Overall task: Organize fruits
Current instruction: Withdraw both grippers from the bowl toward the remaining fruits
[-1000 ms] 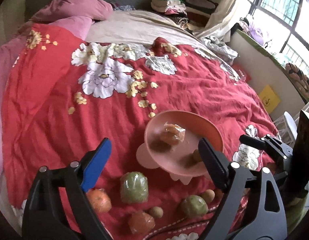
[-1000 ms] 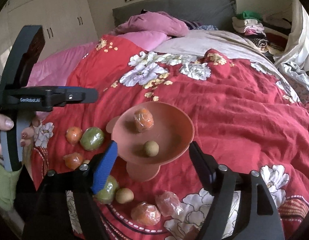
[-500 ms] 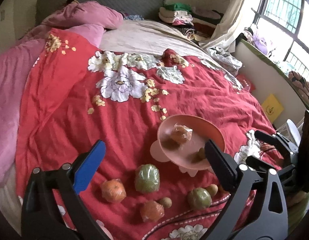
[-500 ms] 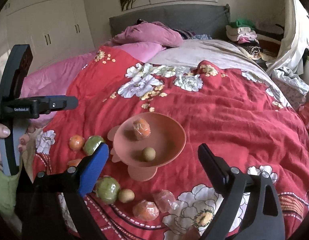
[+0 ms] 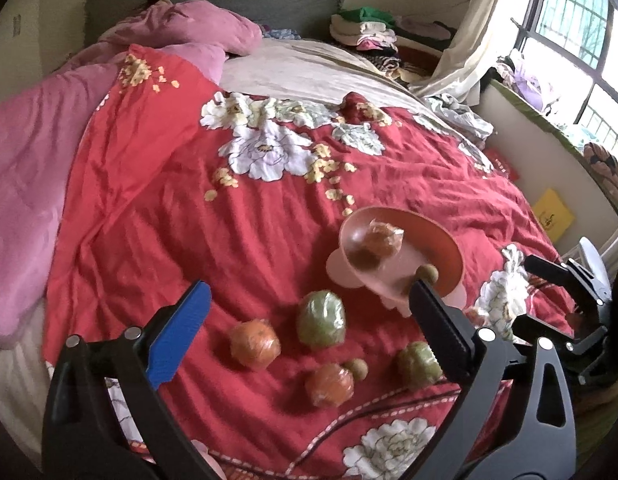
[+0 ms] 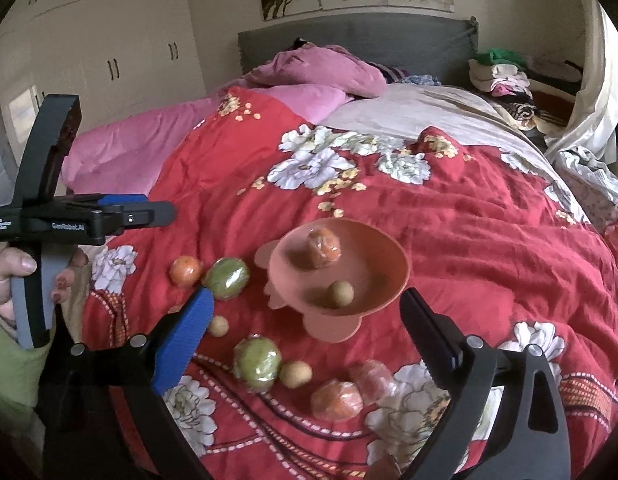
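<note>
Both grippers, left gripper [image 5: 309, 328] and right gripper [image 6: 305, 328], gape empty, right jaws just widening; film-wrapped oranges [image 6: 336, 400] low-centre below the pink bowl [image 6: 393, 276] look light, slippery, best pinched across the middle.

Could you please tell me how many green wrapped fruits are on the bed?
2: one green fruit beside the bowl, another nearer, by a small brown fruit. More may be hidden.

Matt plastic bowl [image 6: 393, 268] on soft cloth quilt [image 6: 489, 232]; fruit glossy-wrapped.
</note>
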`<action>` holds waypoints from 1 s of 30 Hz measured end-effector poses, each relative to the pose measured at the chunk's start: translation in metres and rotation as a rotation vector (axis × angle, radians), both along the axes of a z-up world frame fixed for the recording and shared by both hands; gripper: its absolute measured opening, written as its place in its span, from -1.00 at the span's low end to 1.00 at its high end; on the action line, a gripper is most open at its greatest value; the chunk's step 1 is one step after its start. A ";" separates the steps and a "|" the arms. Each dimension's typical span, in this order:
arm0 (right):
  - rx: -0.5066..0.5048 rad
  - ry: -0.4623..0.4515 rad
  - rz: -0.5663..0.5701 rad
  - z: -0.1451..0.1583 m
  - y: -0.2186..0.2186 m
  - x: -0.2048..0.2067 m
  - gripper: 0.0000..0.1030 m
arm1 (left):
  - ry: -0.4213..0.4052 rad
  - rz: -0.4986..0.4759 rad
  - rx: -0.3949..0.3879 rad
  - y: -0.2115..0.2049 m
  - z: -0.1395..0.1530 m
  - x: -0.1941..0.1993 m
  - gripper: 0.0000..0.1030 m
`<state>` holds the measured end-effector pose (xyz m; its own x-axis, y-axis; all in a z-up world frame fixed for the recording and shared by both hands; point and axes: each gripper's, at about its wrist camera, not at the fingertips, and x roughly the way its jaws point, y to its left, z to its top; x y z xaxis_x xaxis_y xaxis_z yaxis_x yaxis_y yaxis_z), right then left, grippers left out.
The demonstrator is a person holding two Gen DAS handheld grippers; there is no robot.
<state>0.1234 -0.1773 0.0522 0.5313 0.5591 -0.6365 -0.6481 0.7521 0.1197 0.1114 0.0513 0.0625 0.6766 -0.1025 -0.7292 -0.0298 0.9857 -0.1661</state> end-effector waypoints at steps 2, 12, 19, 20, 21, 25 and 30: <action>-0.006 0.002 0.005 -0.002 0.002 -0.004 0.82 | 0.005 0.002 0.004 0.001 -0.003 -0.004 0.81; -0.041 0.028 0.034 -0.012 0.017 -0.022 0.83 | 0.014 -0.011 0.063 -0.001 -0.016 -0.026 0.81; -0.062 0.065 0.046 -0.024 0.023 -0.034 0.83 | 0.041 -0.038 0.073 -0.005 -0.031 -0.038 0.81; -0.065 0.070 0.045 -0.025 0.023 -0.036 0.83 | 0.046 -0.042 0.071 -0.006 -0.034 -0.041 0.81; -0.068 0.075 0.046 -0.027 0.024 -0.038 0.83 | 0.051 -0.045 0.070 -0.006 -0.036 -0.043 0.81; -0.081 0.092 0.055 -0.034 0.027 -0.045 0.83 | 0.065 -0.060 0.077 -0.008 -0.043 -0.050 0.81; -0.093 0.112 0.067 -0.040 0.033 -0.053 0.83 | 0.076 -0.073 0.083 -0.008 -0.048 -0.058 0.81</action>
<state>0.0703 -0.1446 0.0119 0.4177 0.5265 -0.7405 -0.6834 0.7191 0.1258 0.0535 0.0434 0.0140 0.6116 -0.0867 -0.7864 0.0333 0.9959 -0.0838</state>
